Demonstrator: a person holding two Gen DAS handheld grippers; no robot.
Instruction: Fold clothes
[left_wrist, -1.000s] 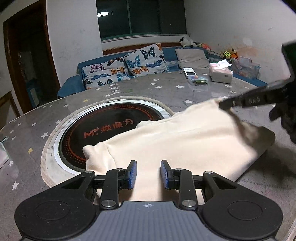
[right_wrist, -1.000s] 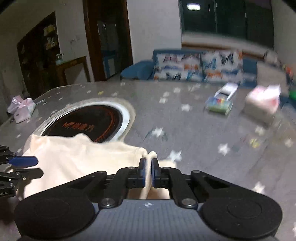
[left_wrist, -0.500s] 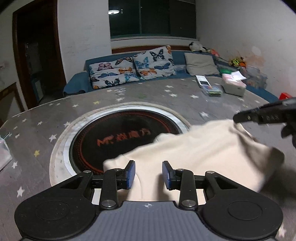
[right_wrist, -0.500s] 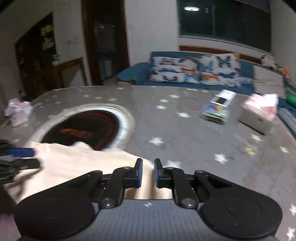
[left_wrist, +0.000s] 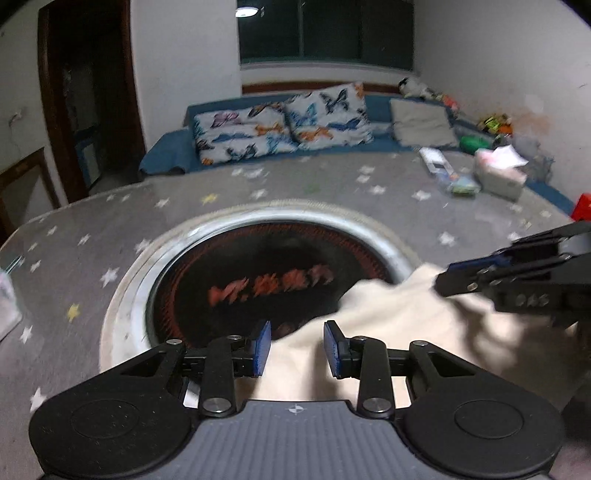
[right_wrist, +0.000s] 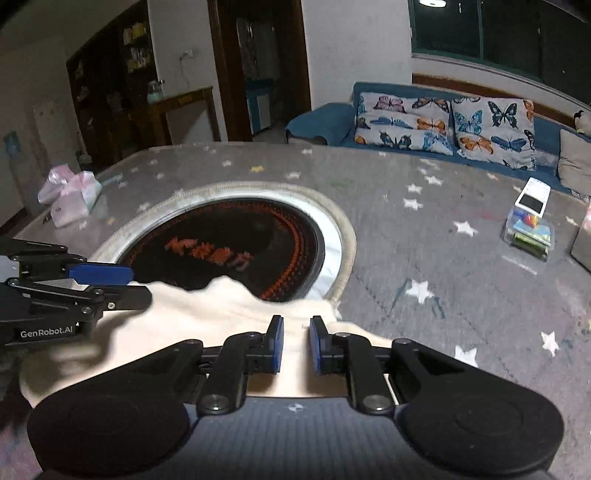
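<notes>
Under both grippers, a cream garment (left_wrist: 399, 325) lies on the star-patterned table (right_wrist: 461, 266).
Left gripper (left_wrist: 297, 347) stands parted over the cloth; right gripper (right_wrist: 296, 343) has just been opening, cloth between its jaws, unpinched.

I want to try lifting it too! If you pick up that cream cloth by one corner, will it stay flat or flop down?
The cream-coloured soft cloth garment would probably flop: its edges already lie wavy and rumpled. It looks thin, so likely light. On the grey star-patterned table cover it may bunch rather than slide if pushed.
</notes>
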